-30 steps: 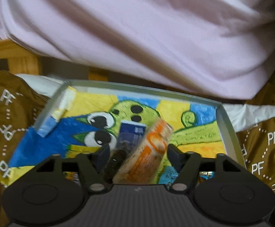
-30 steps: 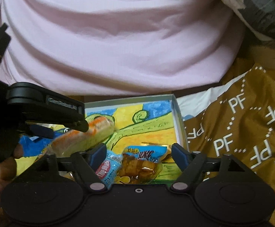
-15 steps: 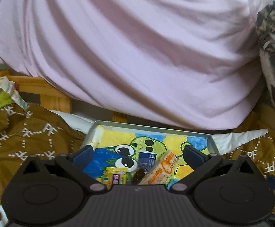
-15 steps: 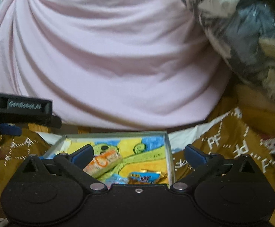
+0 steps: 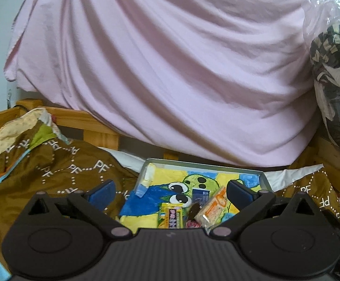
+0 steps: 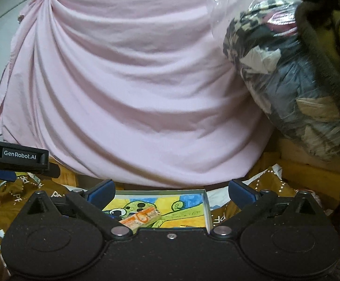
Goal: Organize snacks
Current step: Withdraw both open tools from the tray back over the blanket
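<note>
A: What is filling the frame?

B: A pink sheet (image 5: 170, 75) is hanging across the upper frame; brown bedding (image 5: 60, 175) is lying at lower left. At bottom centre the cartoon-printed tray (image 5: 205, 165) is holding the snacks.

A: And the tools?

B: The left tool (image 5: 171, 190) is gaping wide, gripping nothing; the right tool (image 6: 171, 188) likewise.

A: Which step?

B: Probably between picks. The orange-wrapped snack (image 5: 214, 207) and yellow candy packet (image 5: 171, 214) are lying in the tray, below and between the left tool's fingertips, apart from them. Next, I'd say, one tool is lowering onto a snack outside the tray, if any is left.
</note>
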